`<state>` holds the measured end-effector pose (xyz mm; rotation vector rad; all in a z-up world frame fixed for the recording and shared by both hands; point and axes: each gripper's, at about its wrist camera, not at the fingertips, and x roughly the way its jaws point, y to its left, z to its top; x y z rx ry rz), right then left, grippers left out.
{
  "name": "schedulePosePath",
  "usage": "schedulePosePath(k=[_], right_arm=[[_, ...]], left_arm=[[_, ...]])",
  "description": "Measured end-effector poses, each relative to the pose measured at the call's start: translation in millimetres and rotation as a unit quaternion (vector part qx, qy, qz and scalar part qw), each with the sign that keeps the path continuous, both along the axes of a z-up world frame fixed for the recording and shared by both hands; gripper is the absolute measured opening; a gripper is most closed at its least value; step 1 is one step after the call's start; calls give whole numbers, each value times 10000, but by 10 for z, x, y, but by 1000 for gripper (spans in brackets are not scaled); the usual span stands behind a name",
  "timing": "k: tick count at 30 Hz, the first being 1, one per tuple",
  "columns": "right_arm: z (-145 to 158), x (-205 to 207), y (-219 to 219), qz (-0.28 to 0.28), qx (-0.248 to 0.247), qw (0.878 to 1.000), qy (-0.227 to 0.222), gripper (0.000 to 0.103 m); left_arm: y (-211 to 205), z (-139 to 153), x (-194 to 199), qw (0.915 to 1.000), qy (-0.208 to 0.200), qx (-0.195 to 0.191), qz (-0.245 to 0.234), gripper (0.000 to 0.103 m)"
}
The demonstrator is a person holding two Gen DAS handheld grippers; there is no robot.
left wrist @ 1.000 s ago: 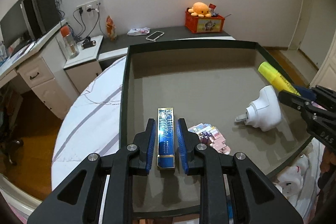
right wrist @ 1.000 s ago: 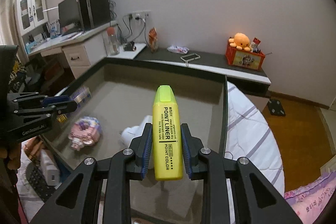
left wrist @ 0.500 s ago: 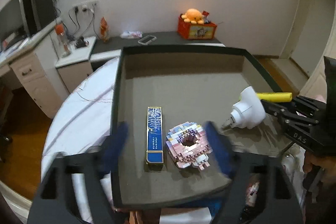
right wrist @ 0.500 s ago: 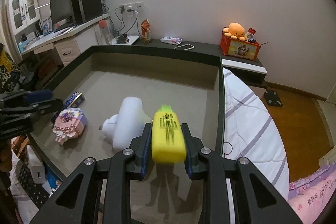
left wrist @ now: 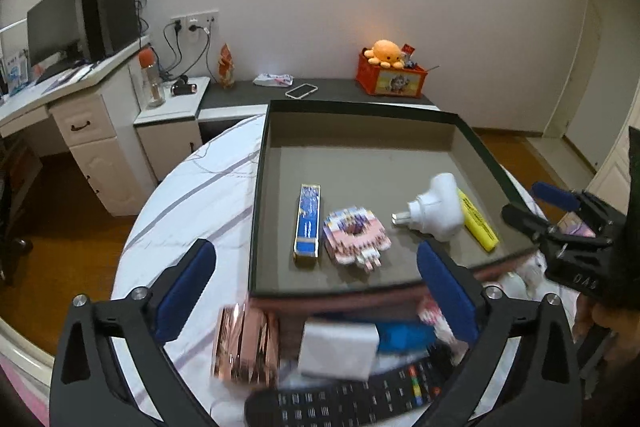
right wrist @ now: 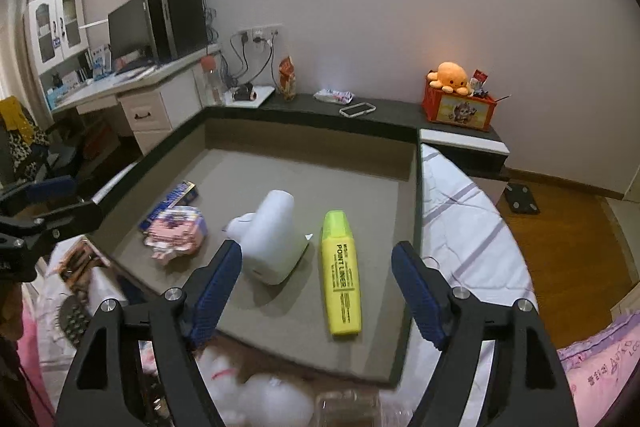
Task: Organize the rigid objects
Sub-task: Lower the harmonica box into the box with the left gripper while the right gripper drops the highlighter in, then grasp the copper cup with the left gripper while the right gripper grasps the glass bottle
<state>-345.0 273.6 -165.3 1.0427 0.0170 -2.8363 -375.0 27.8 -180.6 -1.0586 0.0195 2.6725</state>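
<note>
A dark tray [left wrist: 360, 151] on the bed holds a narrow blue box [left wrist: 308, 223], a pink block-built ring [left wrist: 354, 233], a white plug adapter [left wrist: 436, 207] and a yellow highlighter [left wrist: 478, 219]. My left gripper [left wrist: 312, 251] hangs back over the tray's near edge. Its jaws are opening wide and nothing is between them. My right gripper [right wrist: 316, 249] is opening too. The highlighter [right wrist: 341, 275] lies flat on the tray floor [right wrist: 304, 171] between and ahead of its fingers, untouched, beside the adapter [right wrist: 272, 237]. Each gripper shows at the edge of the other's view [left wrist: 524, 201], [right wrist: 72, 197].
Below the tray's near edge lie a rose-gold box [left wrist: 244, 339], a white box [left wrist: 338, 349], a black remote [left wrist: 360, 395] and white fluffy things [right wrist: 264, 399]. A striped sheet [left wrist: 192, 203] surrounds the tray. Behind it a dark shelf carries a phone [left wrist: 301, 91] and an orange crate [left wrist: 390, 75].
The left gripper let go of the blue box, opened and drew back and up. The right gripper set the highlighter down in the tray beside the adapter and opened.
</note>
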Motion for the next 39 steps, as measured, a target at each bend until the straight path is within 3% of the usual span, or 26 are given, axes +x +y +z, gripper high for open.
schedulePosePath(k=[6, 11, 16, 23, 29, 39], right_arm=[[295, 543, 118, -55, -292, 9982, 526, 80], [505, 1052, 217, -190, -499, 9949, 855, 84], [563, 1432, 244, -156, -713, 9934, 887, 84], [383, 1693, 206, -96, -622, 9962, 607, 84], [250, 1743, 198, -74, -556, 9976, 402, 84], [-111, 1477, 290, -308, -392, 9987, -63, 84]], left_arm=[[-82, 120, 550, 9994, 305, -147, -22, 103], [-286, 202, 1119, 9983, 564, 65, 116, 103], [-420, 124, 1421, 9986, 481, -67, 216, 103], [-492, -83, 1561, 9992, 142, -201, 315, 103], [-433, -116, 1600, 9990, 100, -350, 250, 103], [-343, -323, 1388, 9981, -190, -565, 147, 103]])
